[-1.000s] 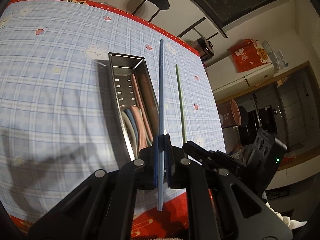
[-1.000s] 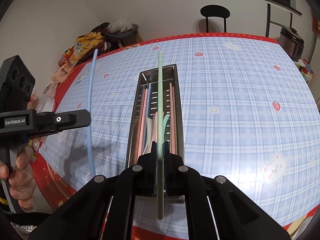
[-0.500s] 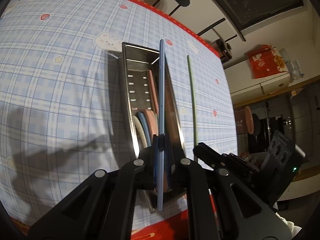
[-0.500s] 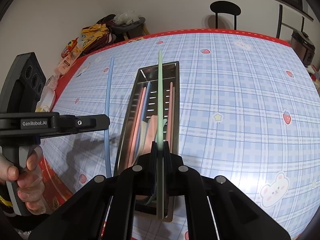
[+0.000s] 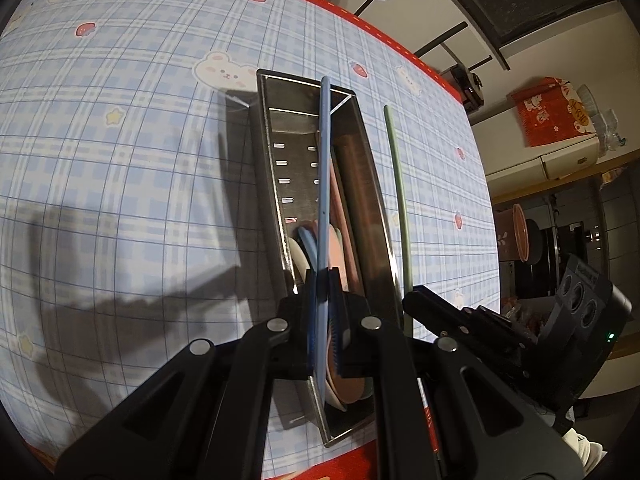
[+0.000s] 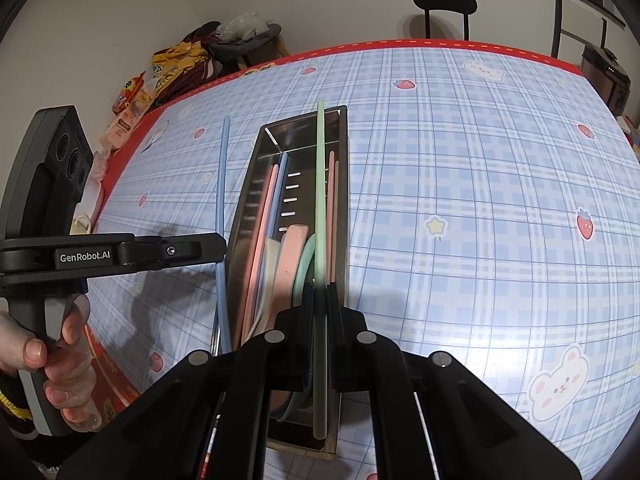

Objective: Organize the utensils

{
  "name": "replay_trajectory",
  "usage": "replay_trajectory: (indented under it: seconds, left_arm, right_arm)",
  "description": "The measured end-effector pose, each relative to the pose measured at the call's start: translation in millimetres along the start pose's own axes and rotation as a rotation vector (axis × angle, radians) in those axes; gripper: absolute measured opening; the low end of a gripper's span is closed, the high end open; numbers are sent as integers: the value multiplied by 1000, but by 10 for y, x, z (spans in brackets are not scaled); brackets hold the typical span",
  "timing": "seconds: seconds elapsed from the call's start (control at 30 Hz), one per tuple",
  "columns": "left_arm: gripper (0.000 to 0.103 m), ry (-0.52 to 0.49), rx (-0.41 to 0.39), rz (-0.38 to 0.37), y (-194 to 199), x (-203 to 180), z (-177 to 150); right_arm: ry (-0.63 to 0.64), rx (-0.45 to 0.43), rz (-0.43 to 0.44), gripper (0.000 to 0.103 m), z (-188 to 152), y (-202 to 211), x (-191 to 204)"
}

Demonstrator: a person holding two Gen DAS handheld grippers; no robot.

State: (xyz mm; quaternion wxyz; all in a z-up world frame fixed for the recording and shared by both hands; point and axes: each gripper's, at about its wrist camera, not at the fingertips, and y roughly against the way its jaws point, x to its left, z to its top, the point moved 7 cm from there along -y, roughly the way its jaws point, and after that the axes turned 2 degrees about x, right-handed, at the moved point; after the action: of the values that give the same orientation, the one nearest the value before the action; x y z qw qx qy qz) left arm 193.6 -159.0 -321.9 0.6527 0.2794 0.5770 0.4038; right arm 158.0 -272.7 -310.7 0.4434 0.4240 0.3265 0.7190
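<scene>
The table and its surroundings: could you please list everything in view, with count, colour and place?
metal tray: one, steel, lengthwise at mid-table
utensils in tray: several, pink, blue, cream, green; exact count unclear
blue chopstick: one, in the left tongs, above the tray
green chopstick: one, in the right tongs, above the tray
tablecloth: one, blue check, red border
stool: one, black, beyond the table
snack packets: a pile, yellow, past the far left corner
left tongs: black, shut
right tongs: black, shut
hand: one, gripping the left handle
</scene>
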Motion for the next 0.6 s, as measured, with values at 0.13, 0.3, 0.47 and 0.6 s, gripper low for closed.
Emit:
replay_trajectory:
  seconds: [0.13, 0.3, 0.47, 0.6]
  left_arm:
    - [10, -6, 8, -2, -23, 13, 14]
    - [27, -14, -13, 3, 79, 31, 54]
    - [46, -75, -71, 62, 351, 20, 105]
    - [57, -142, -122, 114, 636, 2, 127]
  right_arm:
    - [-1, 11, -5, 7, 13, -41, -3]
    - [-3, 29, -9, 7, 23, -68, 5]
    - [-3, 9, -21, 10, 48, 30, 35]
    - [-15, -10, -44, 41, 74, 134, 59]
